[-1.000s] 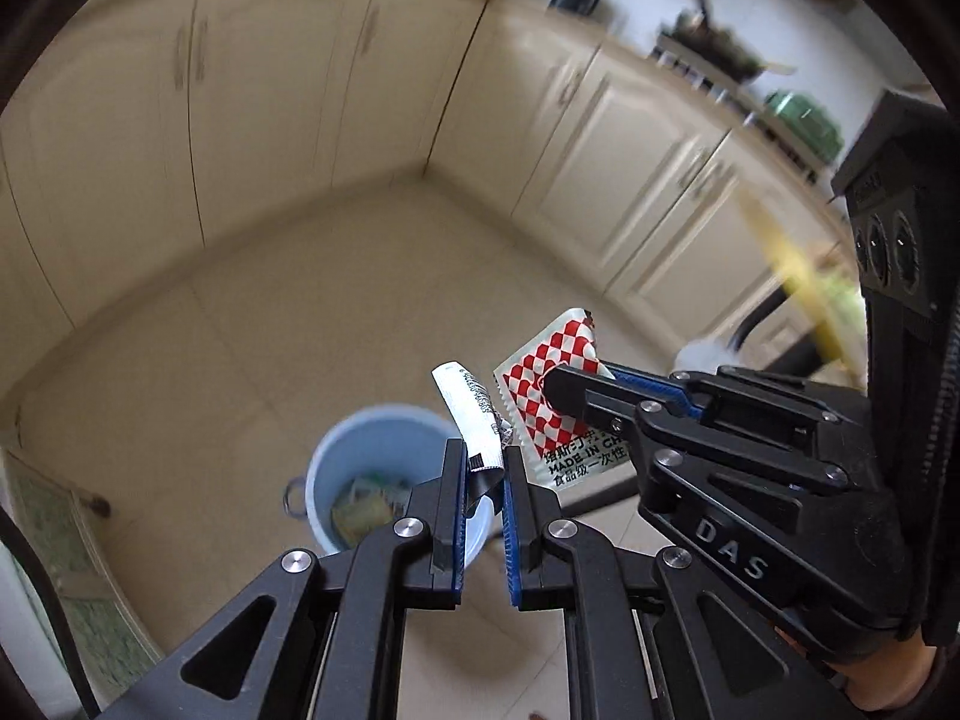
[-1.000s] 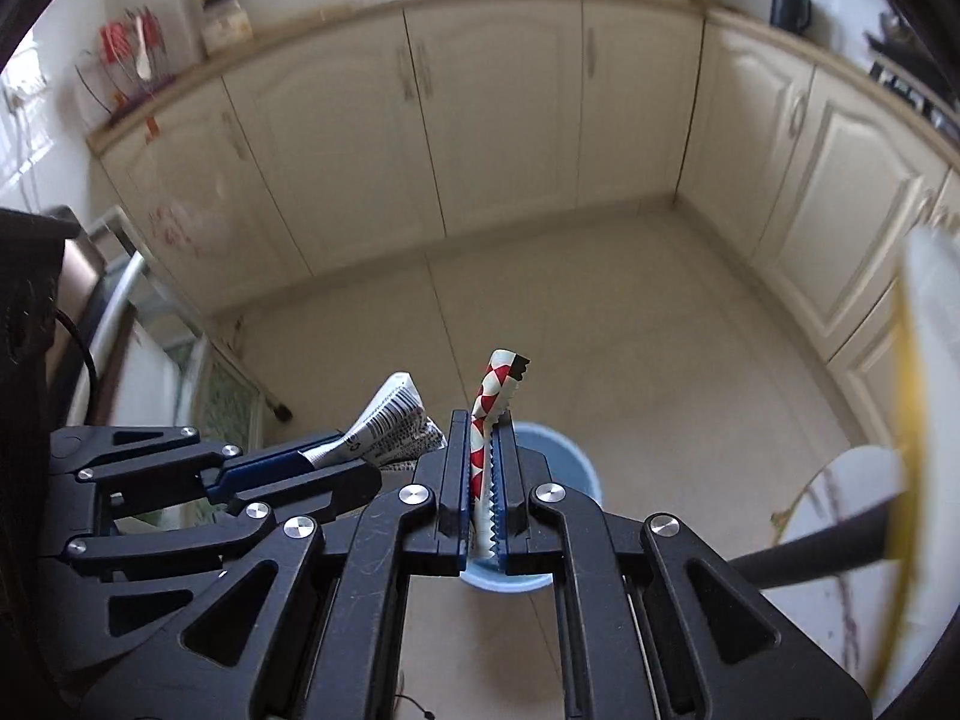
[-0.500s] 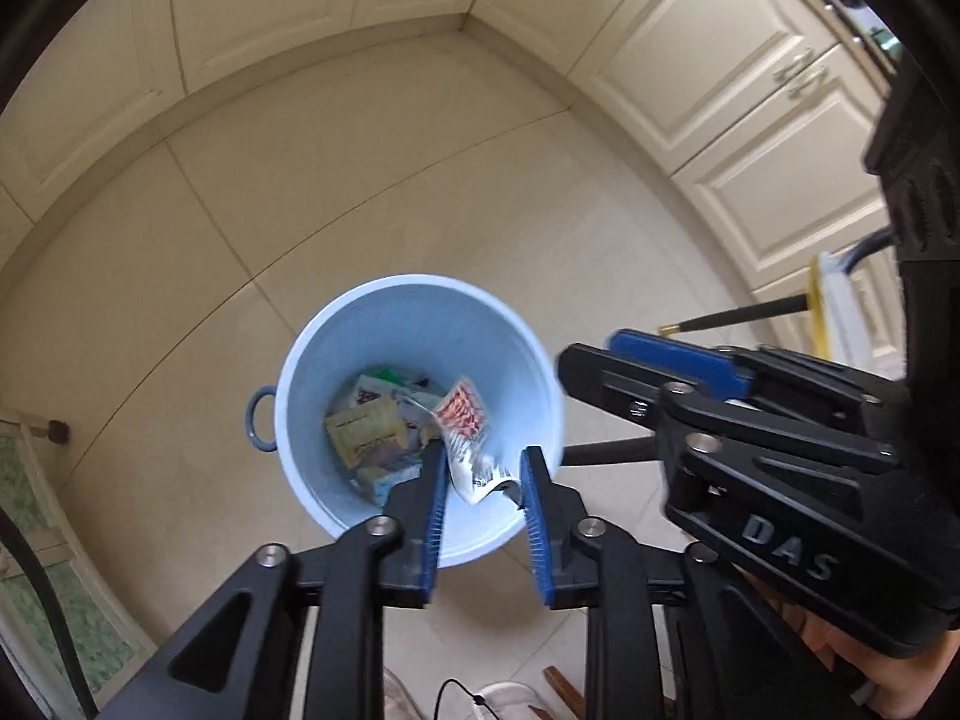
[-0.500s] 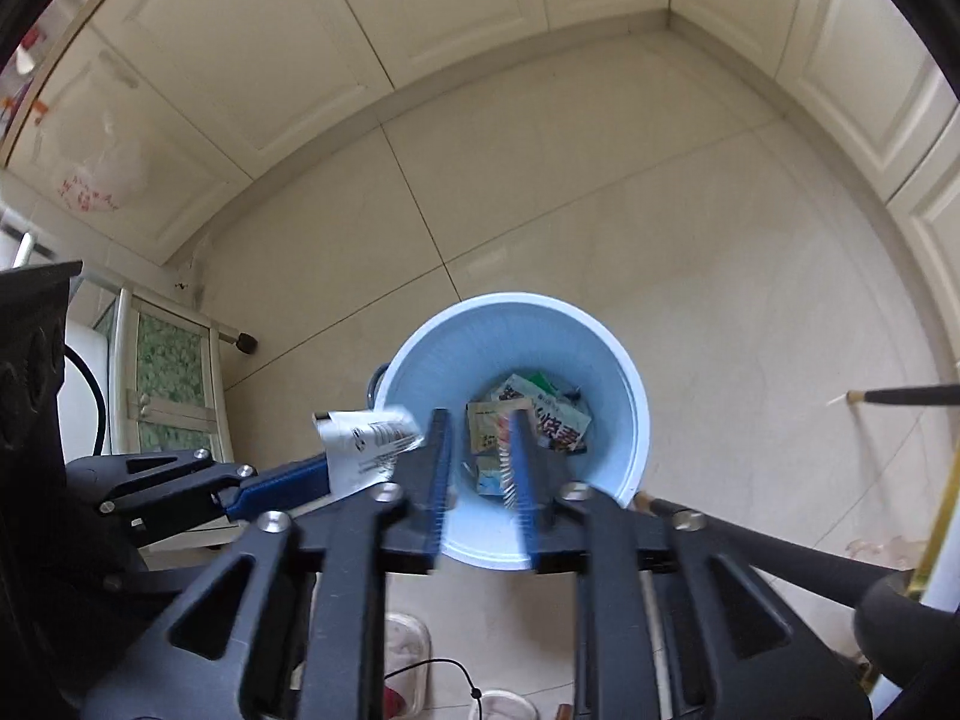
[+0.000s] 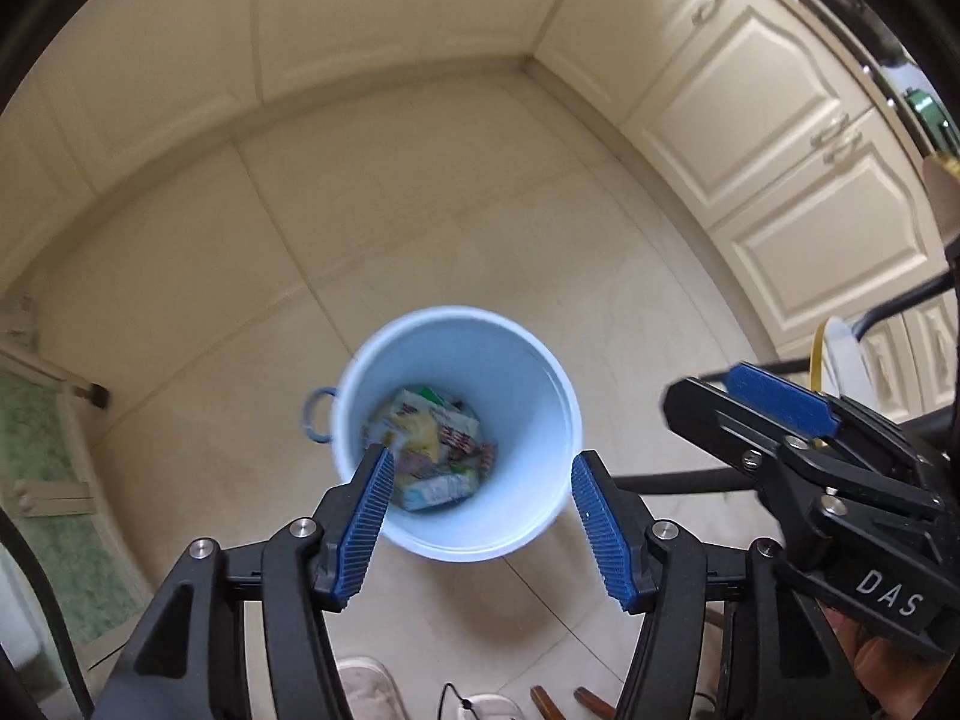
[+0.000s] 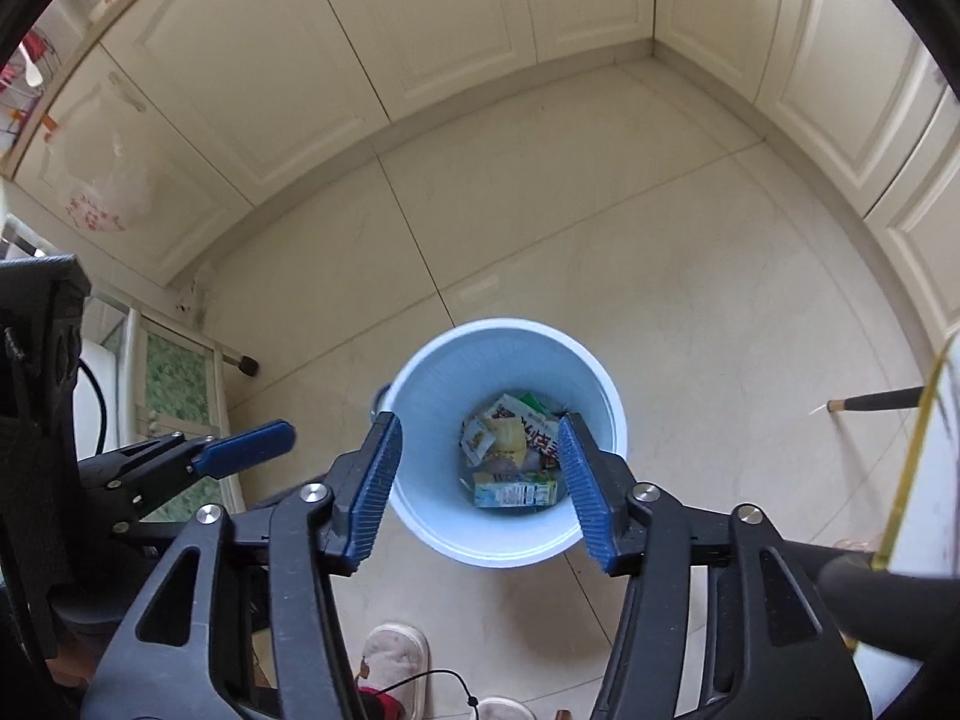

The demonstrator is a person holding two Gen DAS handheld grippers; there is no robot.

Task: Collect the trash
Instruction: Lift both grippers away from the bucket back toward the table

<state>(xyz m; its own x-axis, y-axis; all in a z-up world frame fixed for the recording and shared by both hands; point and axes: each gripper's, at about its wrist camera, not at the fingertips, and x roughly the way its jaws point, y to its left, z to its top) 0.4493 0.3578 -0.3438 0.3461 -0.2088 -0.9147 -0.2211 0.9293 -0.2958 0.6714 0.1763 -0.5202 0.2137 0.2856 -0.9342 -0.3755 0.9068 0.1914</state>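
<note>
Where hand-held gripper point(image 6: 477, 483) opens, bin point(image 6: 432, 534) below.

Home kitchen: cream panelled cabinets point(image 6: 456, 30) along two walls meeting in a corner, beige tiled floor point(image 6: 690, 252), cookware on counter point(image 5: 852, 6), slippers point(image 6: 393, 657) underfoot, pale blue waste bucket point(image 6: 504, 546).

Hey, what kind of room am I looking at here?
Most likely a home kitchen: cream panelled cabinets line the walls, the floor is tiled, and a light blue bin holding food wrappers stands on it.
</note>
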